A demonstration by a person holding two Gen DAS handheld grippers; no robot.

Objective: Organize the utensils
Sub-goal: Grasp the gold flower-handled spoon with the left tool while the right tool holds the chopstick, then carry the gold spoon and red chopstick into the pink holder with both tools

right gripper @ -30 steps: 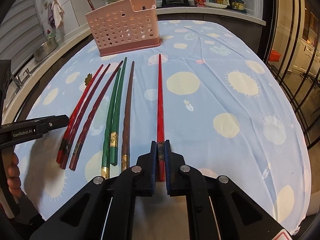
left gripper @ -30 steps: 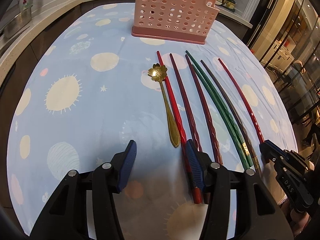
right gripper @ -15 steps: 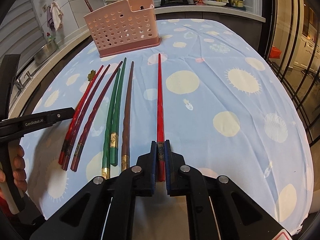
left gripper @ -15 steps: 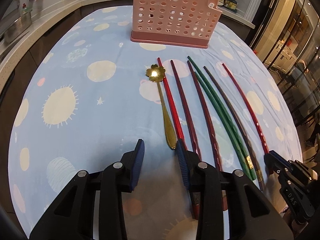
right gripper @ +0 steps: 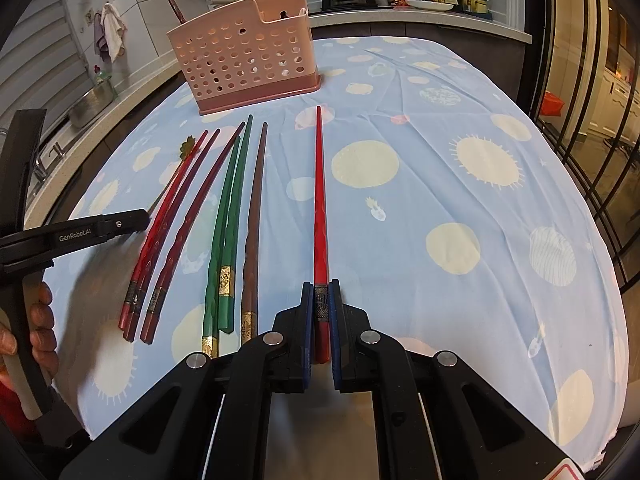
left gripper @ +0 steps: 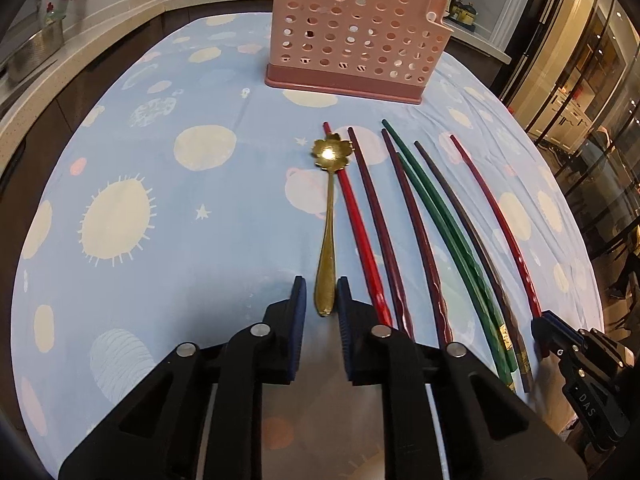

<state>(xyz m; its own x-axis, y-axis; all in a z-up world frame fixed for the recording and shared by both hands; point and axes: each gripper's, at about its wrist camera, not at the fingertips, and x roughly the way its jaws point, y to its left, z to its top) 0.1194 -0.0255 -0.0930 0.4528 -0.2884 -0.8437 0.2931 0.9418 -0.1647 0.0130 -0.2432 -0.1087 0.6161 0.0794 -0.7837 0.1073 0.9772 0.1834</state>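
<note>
Gripping: right gripper [right gripper: 321,304], fingers closed tight on the thick decorated end of a red chopstick [right gripper: 319,204]; the stick runs straight ahead from between the pads, tip toward the holder.
Left gripper [left gripper: 321,300]: fingers narrowly parted, one on each side of the gold spoon's handle end; whether the pads touch the metal cannot be told.
Gold spoon [left gripper: 329,216]: flat on the cloth, flower-shaped bowl [left gripper: 332,153] far ahead of the left fingertips, overlapping the tip of the nearest red chopstick.
Loose chopsticks: just right of the left fingers lie a bright red one [left gripper: 358,220], two dark red ones [left gripper: 380,224], a green pair [left gripper: 440,216] and a brown one [left gripper: 464,220], all roughly parallel, tips toward the holder.
Same row seen from the right wrist: left of the right fingers, the brown stick [right gripper: 254,216] nearest.
Pink perforated utensil holder [left gripper: 356,36]: upright, well beyond both pairs of fingertips, a dark chopstick end [right gripper: 176,10] poking from it.
Surface: blue tablecloth [right gripper: 460,208] with pale suns and planets.
</note>
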